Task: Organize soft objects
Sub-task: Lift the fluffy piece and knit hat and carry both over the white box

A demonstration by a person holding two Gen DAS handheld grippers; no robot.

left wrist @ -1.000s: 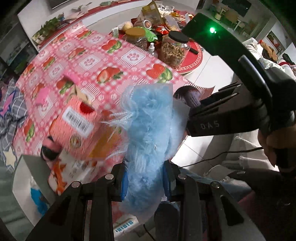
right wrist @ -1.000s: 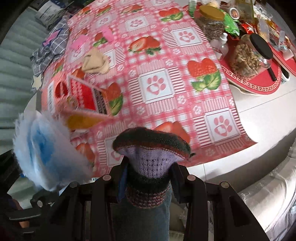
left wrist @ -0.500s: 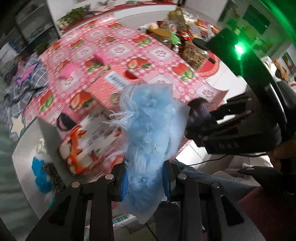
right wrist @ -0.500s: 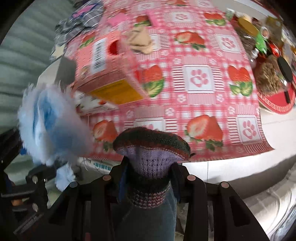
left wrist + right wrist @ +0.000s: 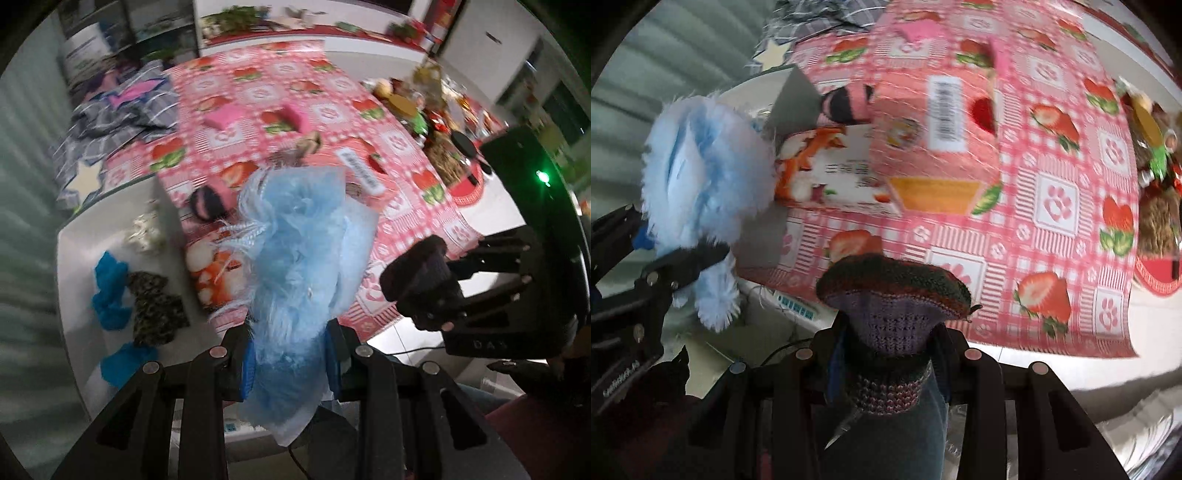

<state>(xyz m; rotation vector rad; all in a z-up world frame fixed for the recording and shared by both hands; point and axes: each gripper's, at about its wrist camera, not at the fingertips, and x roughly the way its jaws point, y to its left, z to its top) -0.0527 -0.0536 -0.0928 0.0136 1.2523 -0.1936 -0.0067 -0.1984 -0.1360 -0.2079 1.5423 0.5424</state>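
Both grippers shifted over white bin (image 5: 79, 258): 1 fluffy blue item (image 5: 295, 258), 1 knit sock (image 5: 894, 295)

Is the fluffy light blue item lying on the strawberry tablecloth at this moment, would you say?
No: the fluffy light blue item is clamped between the left gripper's fingers, held above the strawberry tablecloth.

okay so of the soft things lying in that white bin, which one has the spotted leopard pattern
The dark leopard-print piece in the middle of the white bin. The pieces beside it and below it are plain bright blue, and the one above it is pale cream.
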